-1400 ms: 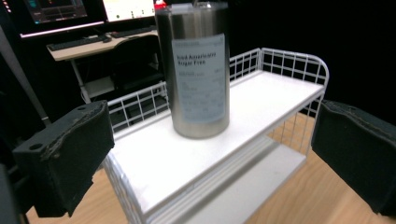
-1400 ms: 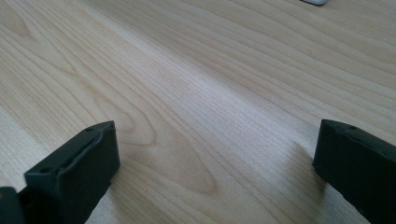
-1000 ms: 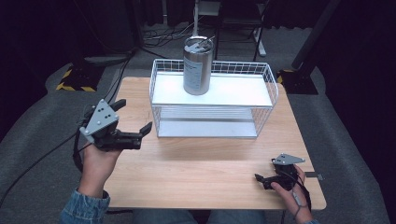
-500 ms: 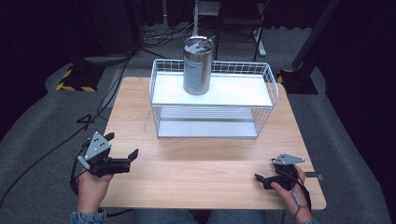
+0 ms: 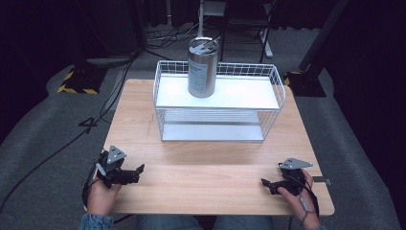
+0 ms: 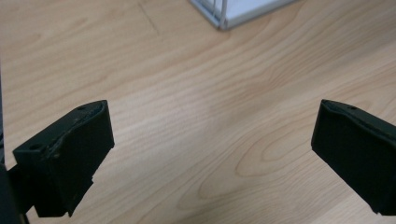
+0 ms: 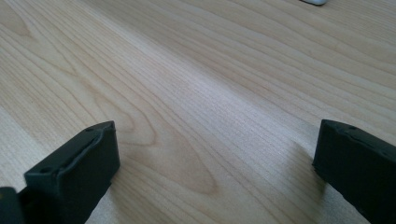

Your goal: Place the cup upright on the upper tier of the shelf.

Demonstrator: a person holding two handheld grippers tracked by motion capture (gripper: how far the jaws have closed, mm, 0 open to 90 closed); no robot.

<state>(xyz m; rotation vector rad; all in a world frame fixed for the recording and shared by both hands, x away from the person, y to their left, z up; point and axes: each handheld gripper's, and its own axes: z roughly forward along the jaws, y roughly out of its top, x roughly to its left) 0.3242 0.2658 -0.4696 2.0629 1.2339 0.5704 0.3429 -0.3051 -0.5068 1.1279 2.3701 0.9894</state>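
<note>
High view: a steel tumbler (image 5: 203,67) stands upright on the top shelf of a white wire rack (image 5: 275,86) at the far side of the desk (image 5: 201,187), well apart from both tongs. The left tongs (image 5: 134,173) and right tongs (image 5: 269,184) rest low near the front edge, jaws spread wide with nothing between them. The tumbler looks rigid, smooth and probably slippery, likely fairly heavy; its lid is hard to make out. A squeeze across the mid-body, below the rim, seems the safest hold.
</note>
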